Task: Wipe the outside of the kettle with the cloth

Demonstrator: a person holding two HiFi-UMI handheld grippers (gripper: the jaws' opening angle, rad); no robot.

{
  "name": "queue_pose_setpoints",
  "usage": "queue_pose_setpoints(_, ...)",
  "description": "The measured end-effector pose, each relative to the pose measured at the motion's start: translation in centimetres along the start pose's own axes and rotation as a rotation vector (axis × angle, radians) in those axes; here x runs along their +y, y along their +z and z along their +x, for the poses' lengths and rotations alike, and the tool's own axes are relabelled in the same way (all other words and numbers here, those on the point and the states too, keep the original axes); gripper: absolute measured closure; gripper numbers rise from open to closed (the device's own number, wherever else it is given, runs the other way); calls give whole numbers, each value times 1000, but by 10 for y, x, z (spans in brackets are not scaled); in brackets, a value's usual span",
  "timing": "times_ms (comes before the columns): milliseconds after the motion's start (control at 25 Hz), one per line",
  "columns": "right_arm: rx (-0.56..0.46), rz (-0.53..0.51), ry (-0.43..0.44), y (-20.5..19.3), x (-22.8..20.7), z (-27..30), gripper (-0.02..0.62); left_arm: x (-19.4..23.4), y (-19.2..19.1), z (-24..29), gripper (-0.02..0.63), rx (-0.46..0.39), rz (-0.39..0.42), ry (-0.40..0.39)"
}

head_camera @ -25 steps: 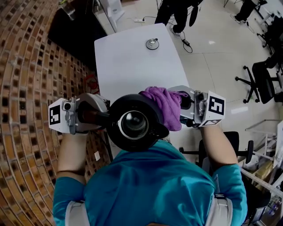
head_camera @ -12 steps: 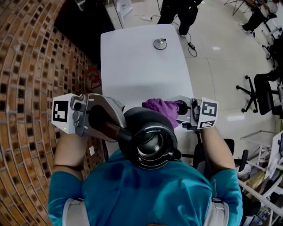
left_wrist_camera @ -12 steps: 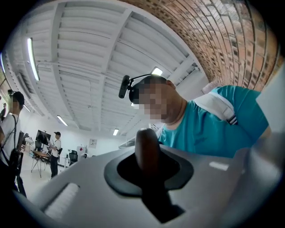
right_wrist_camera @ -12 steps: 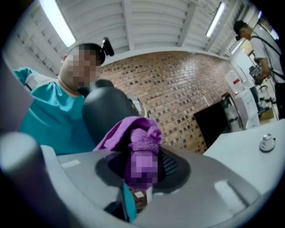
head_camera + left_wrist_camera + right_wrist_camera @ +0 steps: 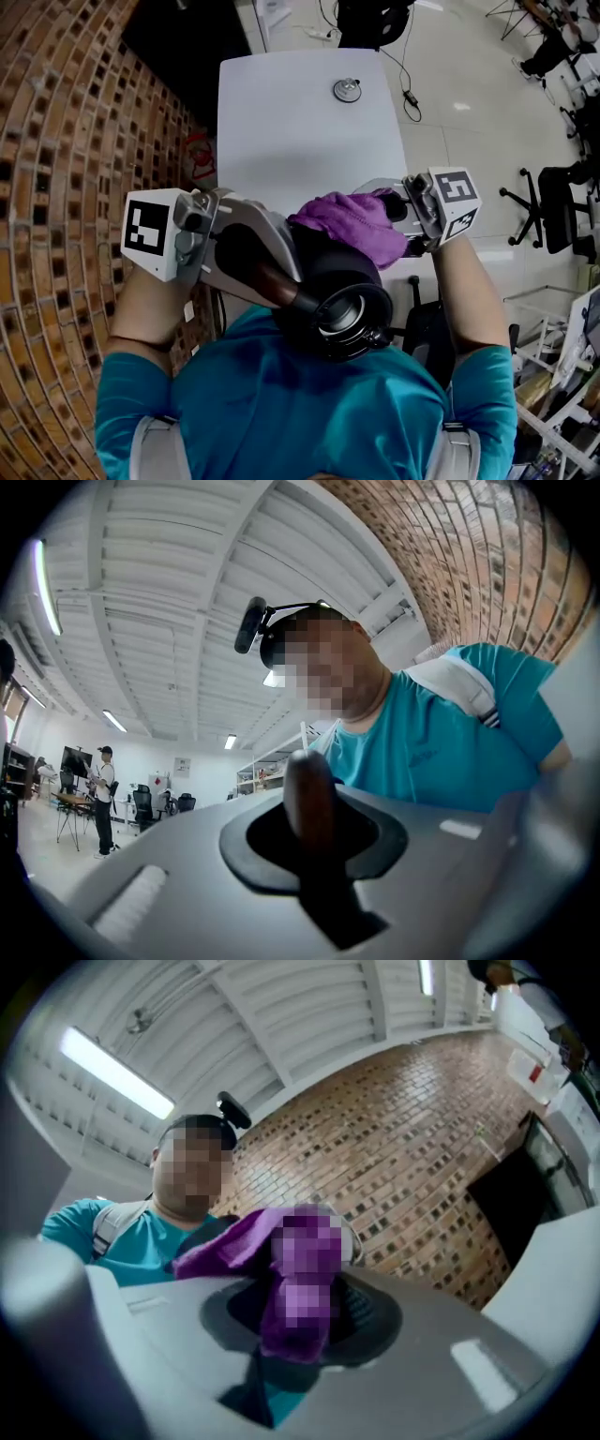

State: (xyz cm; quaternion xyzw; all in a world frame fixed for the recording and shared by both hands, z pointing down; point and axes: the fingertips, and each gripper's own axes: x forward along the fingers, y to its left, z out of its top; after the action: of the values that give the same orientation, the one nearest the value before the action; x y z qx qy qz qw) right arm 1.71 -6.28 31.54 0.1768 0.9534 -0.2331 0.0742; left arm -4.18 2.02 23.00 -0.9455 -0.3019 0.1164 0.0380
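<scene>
Kettle (image 5: 342,286) held up and tilted close before the chest, mouth toward the head camera. At kettle's left, left gripper (image 5: 281,277) fingers clamped narrow on its dark handle (image 5: 309,803). Over kettle's far upper side, purple cloth (image 5: 352,225) draped against the shell, pinched in right gripper (image 5: 398,217) fingers. Beyond kettle, white table (image 5: 300,141) carrying a round base (image 5: 347,90).

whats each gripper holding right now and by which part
The left hand-held gripper holds the kettle by its handle. The right hand-held gripper pinches a bunched fold of the purple cloth, which drapes over the kettle's side.
</scene>
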Motion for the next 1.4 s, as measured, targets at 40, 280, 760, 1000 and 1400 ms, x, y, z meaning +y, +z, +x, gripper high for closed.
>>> queue_pose_setpoints(40,19,28,-10,-10,-7,1,489,-1,0,0,531,-3,-3,-6)
queue_pose_setpoints(280,229,111,-98,-83,-40,5,489,-1,7,-4,531,-65,-33,-19)
queue_pose_setpoints(760,267,79,160,-11,-26,24,489,2,-47,13,532,242,-1,-94)
queue_pose_setpoints(1000,256,272,143,-51,-60,24,489,5,-48,9,532,208,-33,-71)
queue_pose_setpoints(1400,241,222,-139,-120,-96,-12,489,33,-13,-26,532,-44,-47,160)
